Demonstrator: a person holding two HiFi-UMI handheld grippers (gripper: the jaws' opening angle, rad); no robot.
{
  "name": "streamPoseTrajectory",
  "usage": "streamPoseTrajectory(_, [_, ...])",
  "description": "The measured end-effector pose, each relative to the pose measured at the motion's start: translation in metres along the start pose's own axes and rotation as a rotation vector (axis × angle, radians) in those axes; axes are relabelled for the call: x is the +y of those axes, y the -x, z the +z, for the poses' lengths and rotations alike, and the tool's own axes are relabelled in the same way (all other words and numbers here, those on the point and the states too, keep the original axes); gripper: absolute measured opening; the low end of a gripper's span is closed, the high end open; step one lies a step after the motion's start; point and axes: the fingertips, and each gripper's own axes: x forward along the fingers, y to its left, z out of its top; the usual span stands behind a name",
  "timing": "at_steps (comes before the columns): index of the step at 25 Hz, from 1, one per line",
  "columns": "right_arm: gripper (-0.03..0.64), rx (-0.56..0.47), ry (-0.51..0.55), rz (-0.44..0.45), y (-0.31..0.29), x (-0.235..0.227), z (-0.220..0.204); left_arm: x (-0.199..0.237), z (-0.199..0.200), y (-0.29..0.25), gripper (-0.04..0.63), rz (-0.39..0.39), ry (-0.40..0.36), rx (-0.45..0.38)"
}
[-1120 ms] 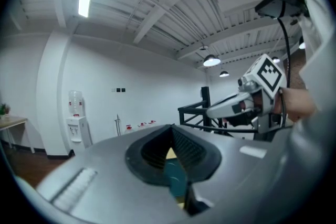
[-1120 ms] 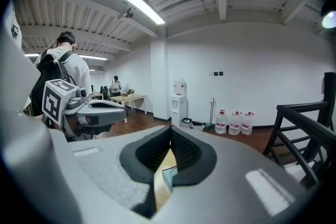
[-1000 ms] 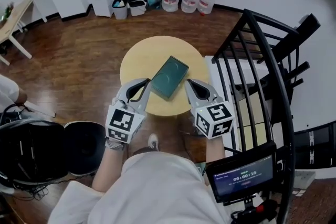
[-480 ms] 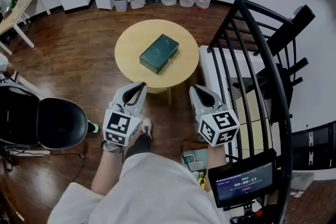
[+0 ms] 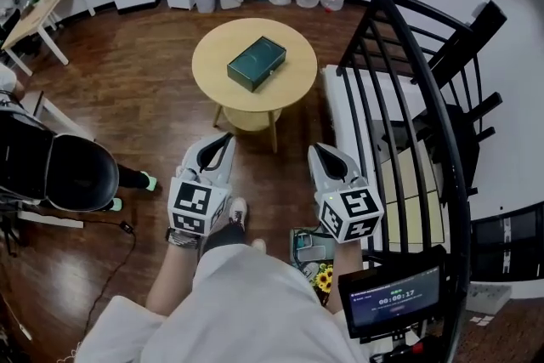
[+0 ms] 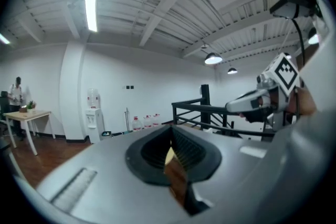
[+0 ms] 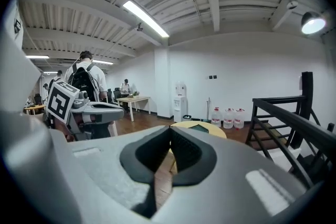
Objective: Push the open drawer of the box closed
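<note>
Clamped shut on nothing, left claw [image 5: 223,138] and right claw [image 5: 319,149] alike, side by side. Well ahead of both: dark green rectangular box [image 5: 256,63] on round pale wooden counter [image 5: 212,72].

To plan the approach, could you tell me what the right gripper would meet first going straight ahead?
Probably the round table, or the floor just short of it; depth is unclear.
</note>
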Motion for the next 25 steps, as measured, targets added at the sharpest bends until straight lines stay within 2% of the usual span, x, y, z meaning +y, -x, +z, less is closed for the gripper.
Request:
streamPoseTrajectory(6, [0.004,-0.037,0.004,0.007,0.021,0.012,0.005,-0.010,0.001,0.023,0.006,0.005,-0.007,0.006])
streamPoseTrajectory(14, [0.004,-0.042,-0.018,-0.036,0.043,0.018,0.001,-0.022,0.011,0.043,0.006,-0.008,-0.048,0.002])
streamPoseTrajectory(25, [0.004,-0.061,-0.004,-0.059,0.077,0.077,-0.002,-0.035,-0.005,0.116,0.008,-0.034,-0.054,-0.023])
